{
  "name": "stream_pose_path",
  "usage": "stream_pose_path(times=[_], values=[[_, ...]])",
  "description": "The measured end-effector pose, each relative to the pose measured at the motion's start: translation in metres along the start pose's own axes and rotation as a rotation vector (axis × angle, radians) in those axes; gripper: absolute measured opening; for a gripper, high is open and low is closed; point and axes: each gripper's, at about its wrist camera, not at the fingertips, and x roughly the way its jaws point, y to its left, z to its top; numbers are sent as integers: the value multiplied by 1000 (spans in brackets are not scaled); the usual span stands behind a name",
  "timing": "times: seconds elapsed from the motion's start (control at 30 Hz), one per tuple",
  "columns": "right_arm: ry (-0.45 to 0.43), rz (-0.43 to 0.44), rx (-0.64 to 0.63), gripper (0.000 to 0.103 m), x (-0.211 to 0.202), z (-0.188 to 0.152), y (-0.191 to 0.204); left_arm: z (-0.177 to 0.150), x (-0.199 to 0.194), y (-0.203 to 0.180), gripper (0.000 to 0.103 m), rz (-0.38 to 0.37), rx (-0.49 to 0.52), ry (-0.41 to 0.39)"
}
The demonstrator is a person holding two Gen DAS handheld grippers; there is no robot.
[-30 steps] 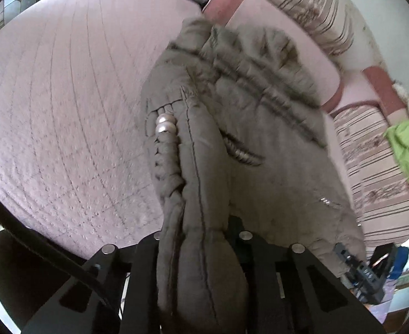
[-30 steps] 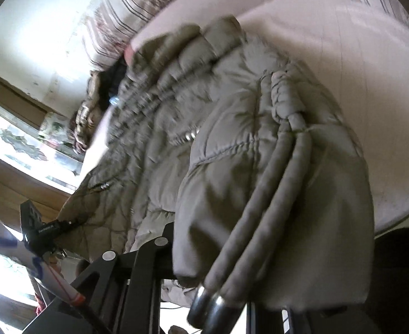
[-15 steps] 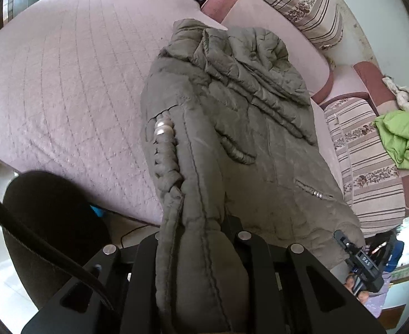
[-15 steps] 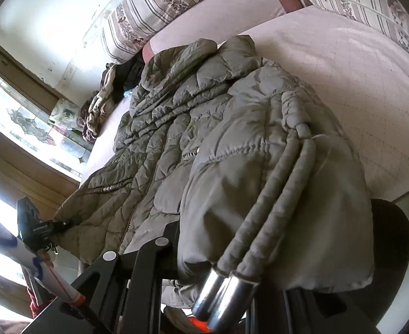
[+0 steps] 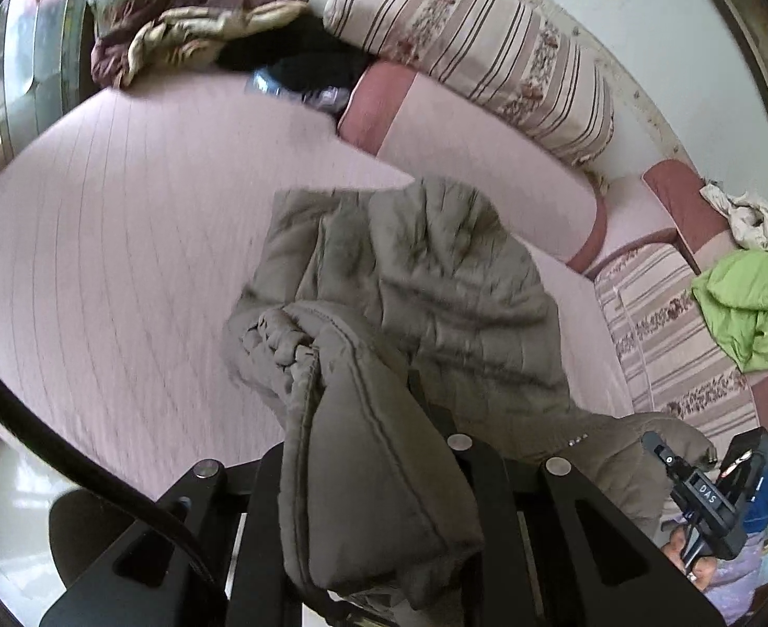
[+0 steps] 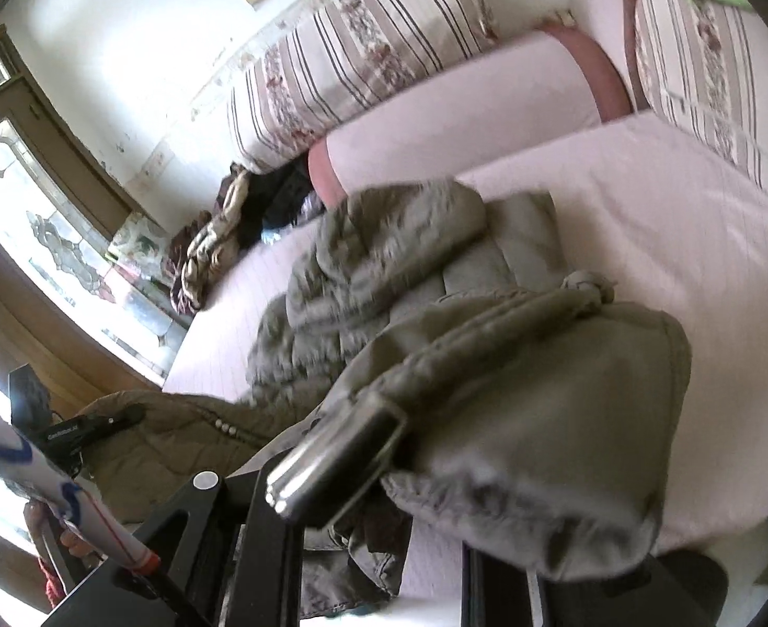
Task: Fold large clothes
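An olive-grey puffer jacket (image 5: 425, 282) lies bunched on the pink quilted bed (image 5: 96, 261), its lower part lifted off the mattress. My left gripper (image 5: 378, 512) is shut on one corner of the hem, and the padded cloth hides its fingertips. In the right wrist view the jacket (image 6: 384, 261) sags between both hands. My right gripper (image 6: 384, 538) is shut on the other hem corner (image 6: 540, 407), where the metal cord ends (image 6: 331, 460) hang over the left finger. Each gripper shows in the other view: the right gripper (image 5: 708, 491) and the left gripper (image 6: 86, 428).
Striped floral pillows (image 5: 488, 52) and pink bolsters (image 5: 488, 167) line the bed's far side. A green garment (image 5: 744, 308) lies on the right. A pile of clothes (image 5: 185, 36) sits at the far corner. A dark stool (image 5: 86, 533) stands below the bed's near edge.
Both grippers have risen with the hem in them. The jacket's lower half has come off the bed and the rest has bunched toward the pillows.
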Motion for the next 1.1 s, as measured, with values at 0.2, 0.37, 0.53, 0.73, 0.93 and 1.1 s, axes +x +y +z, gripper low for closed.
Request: stream_pose_path(times=[0.2,0.37,0.53,0.73,0.93,1.1], values=[[-39,-24,-6,19,5,31,8,29,5,-11,16,14,10,-44],[-59,-55,-15,19,18,53,12,47,17,-18,16,52,29,-82],[-81,-95,-43,19,37,76,20,68,36,-24,17,96,58,-109],[-83,-132,-55,19,71,104,20,98,71,-31,17,141,82,-107],[-67,-172,-44,19,117,134,8,129,121,-35,18,188,93,-88],[-56,-208,-17,20,154,155,-5,152,164,-30,18,248,88,-79]])
